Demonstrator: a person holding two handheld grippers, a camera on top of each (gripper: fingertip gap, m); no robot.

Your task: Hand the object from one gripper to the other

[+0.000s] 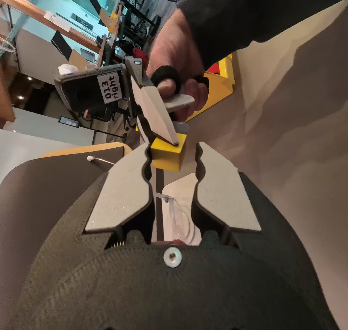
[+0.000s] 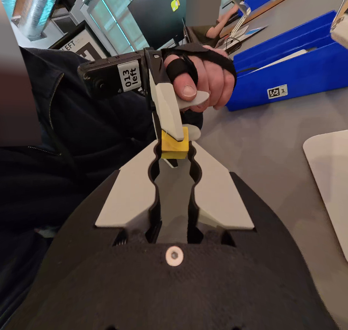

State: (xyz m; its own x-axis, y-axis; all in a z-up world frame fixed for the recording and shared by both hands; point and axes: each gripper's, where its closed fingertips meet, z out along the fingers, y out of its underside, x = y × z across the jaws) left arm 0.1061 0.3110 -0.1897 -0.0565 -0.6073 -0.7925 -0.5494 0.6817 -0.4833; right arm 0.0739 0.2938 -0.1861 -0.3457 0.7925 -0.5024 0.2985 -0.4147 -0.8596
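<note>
Yellow wooden cube (image 2: 175, 148) sits clamped in my right hand-held gripper (image 2: 174, 147); left hand-held gripper (image 1: 172, 151) gapes around it—I'd close squarely before releasing.

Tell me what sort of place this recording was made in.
Most likely a workshop or lab with office desks. A blue bin with a square printed marker sits on a grey table, a dark monitor stands behind, and black shelving holds cables and gear.
</note>
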